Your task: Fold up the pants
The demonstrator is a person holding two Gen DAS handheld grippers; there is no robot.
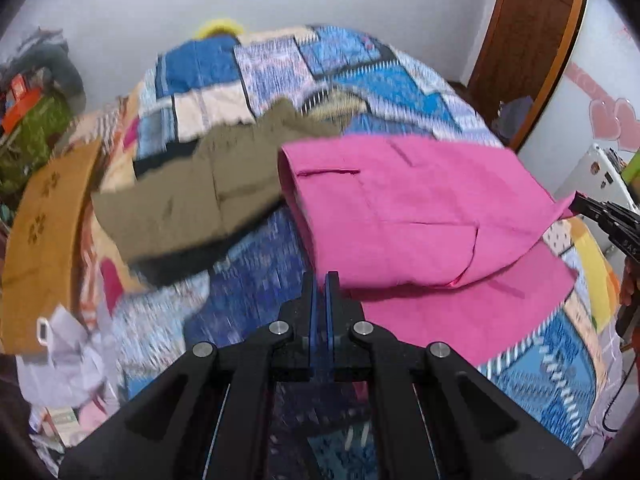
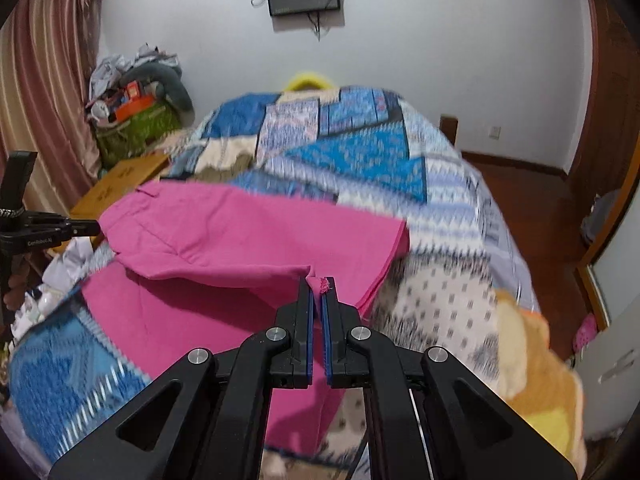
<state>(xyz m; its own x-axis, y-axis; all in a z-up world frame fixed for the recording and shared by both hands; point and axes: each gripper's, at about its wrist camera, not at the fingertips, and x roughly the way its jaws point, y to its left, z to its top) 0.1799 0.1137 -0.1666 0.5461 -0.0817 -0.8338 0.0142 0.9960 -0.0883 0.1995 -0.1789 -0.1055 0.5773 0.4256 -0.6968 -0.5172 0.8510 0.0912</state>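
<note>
Pink pants (image 1: 416,216) lie on the patchwork bedspread (image 1: 248,280), their upper layer lifted and folded over the lower one; they also show in the right wrist view (image 2: 248,232). My left gripper (image 1: 320,280) is shut on the near edge of the pink pants; in the right wrist view it (image 2: 94,227) grips the pants' left corner. My right gripper (image 2: 318,284) is shut on a pink hem corner (image 2: 322,282); in the left wrist view it (image 1: 580,204) holds the pants' right corner.
Olive-brown pants (image 1: 192,196) lie on the bed behind the pink ones. A brown cardboard box (image 1: 40,248) stands at the bed's left side, with white bags (image 1: 68,360) below it. A cluttered pile (image 2: 136,112) sits in the far corner. A wooden door (image 1: 532,40) is right.
</note>
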